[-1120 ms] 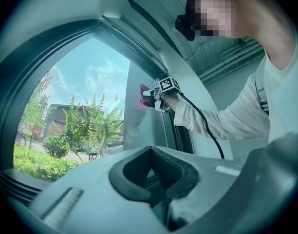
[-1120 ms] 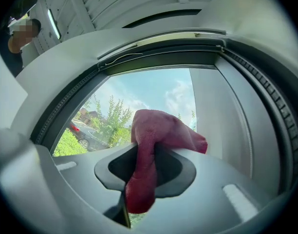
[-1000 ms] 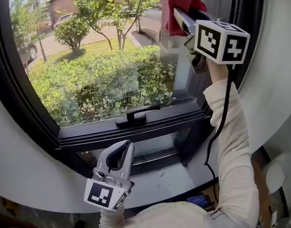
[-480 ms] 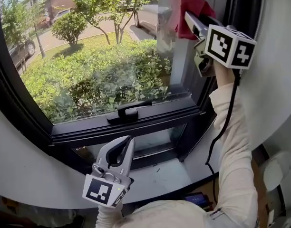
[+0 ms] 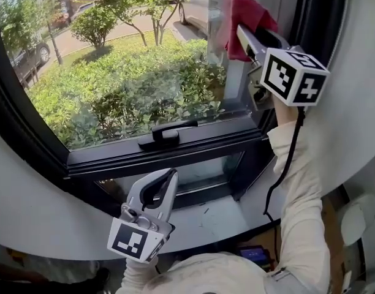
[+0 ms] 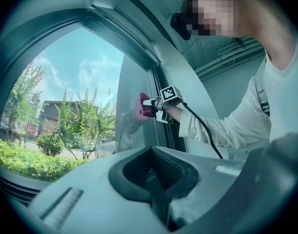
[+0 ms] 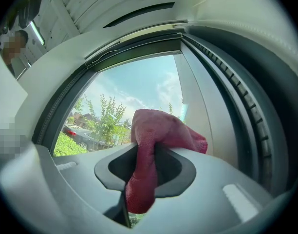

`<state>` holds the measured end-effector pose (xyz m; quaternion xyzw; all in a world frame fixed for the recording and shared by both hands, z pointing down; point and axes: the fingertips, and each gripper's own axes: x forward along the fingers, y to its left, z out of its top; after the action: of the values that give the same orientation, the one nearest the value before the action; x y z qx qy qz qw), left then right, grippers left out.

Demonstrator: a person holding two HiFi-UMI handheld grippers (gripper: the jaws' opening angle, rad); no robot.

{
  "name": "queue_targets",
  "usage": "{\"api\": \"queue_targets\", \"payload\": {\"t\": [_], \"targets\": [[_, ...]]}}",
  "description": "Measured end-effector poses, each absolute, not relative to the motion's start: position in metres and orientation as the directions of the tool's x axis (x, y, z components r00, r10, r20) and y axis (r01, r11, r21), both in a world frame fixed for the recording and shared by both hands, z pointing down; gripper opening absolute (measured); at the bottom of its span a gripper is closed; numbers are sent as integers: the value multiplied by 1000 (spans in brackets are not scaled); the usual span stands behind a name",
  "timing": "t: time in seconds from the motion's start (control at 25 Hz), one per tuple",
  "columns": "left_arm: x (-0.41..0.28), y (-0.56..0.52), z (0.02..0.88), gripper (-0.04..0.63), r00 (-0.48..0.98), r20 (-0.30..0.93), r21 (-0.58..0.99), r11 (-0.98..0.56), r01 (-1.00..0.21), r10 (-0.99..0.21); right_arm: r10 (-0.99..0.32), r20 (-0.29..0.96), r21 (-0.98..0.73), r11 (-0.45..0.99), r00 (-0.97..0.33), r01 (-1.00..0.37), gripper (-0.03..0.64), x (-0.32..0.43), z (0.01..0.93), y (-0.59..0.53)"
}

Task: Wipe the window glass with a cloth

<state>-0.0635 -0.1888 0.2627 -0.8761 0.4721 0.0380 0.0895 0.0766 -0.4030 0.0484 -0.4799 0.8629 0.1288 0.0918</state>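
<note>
A red cloth [image 5: 247, 16] is pressed against the upper right of the window glass [image 5: 114, 72], close to the black frame. My right gripper [image 5: 241, 34] is shut on the cloth, held up high on a white-sleeved arm. In the right gripper view the cloth [image 7: 158, 130] hangs out of the right gripper [image 7: 144, 174] in front of the glass [image 7: 129, 96]. My left gripper [image 5: 166, 179] is low by the sill, shut and empty, apart from the glass. The left gripper view shows the left gripper [image 6: 153, 172] shut, with the cloth [image 6: 142, 106] and the right gripper [image 6: 151, 103] far off.
A black window handle [image 5: 166, 136] sits on the lower frame bar. Below it are a small lower pane [image 5: 200, 173] and a white sill [image 5: 224, 216]. A black cable [image 5: 285, 164] hangs from the right gripper. A thick black frame [image 5: 325, 17] borders the glass on the right.
The right gripper has slid the cloth a little down and to the right on the glass. The left gripper has stayed low and shut.
</note>
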Motion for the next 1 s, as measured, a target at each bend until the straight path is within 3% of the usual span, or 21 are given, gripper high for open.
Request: {"api": "queue_targets", "payload": {"t": [0.32,1.0], "targets": [[-80,-180,262,0,520,-159,-121,-506,-854,-839,-761,-273,235,541,-589,-808,118,1,57,-382],[-141,-151,259,0,437,-181,-114,-422,-899,-881,-684,-254,285,623,-684,-729,118,-123,58,-343]]}}
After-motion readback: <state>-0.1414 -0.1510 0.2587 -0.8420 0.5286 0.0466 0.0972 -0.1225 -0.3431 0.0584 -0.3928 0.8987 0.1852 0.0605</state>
